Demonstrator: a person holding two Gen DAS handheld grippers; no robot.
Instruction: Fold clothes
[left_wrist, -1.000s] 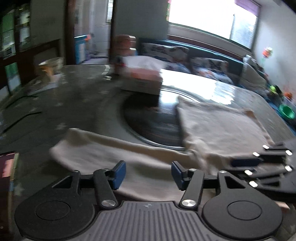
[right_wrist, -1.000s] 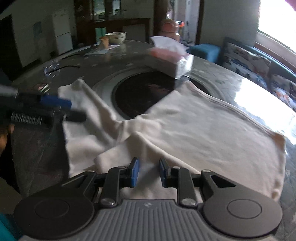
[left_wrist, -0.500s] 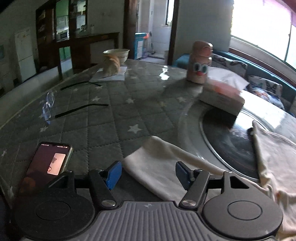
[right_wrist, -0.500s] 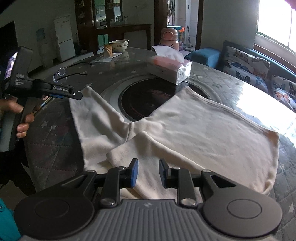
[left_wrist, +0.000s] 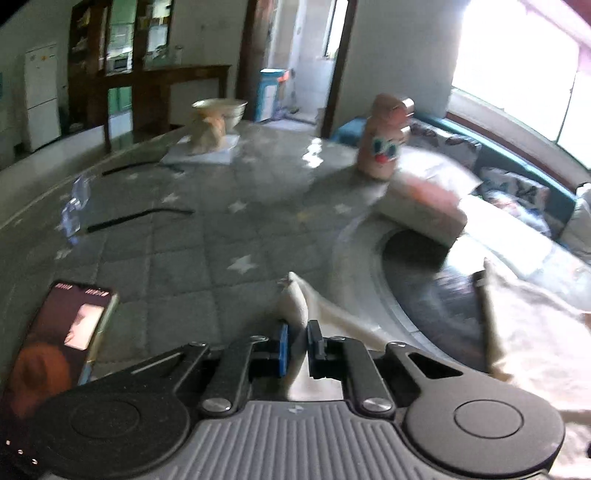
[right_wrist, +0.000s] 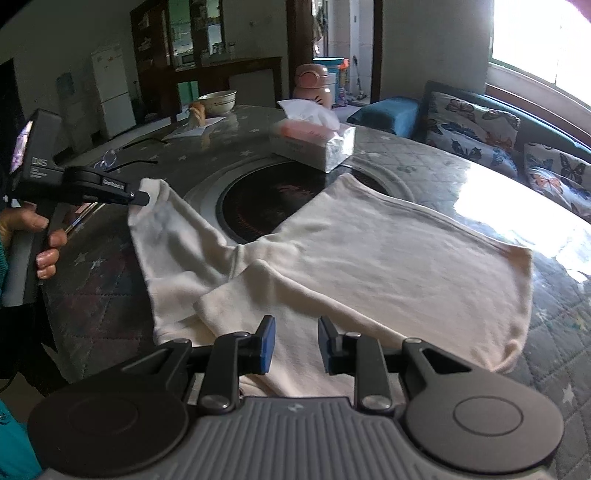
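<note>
Lying spread across the table, the cream shirt covers part of the dark round hob. Its far sleeve end is pinched between the pressed-together fingers of the left gripper, held by a hand; in that gripper's own view the cloth bunches right at the tips. Just ahead of the spread, empty right gripper lies the folded near sleeve. Writing on the left gripper is too blurred to read. A phone lies left of it; a tissue box sits beyond the shirt, with bare quilted table farther left.

Tissue box beyond shirt, phone left, tabletop between bare
</note>
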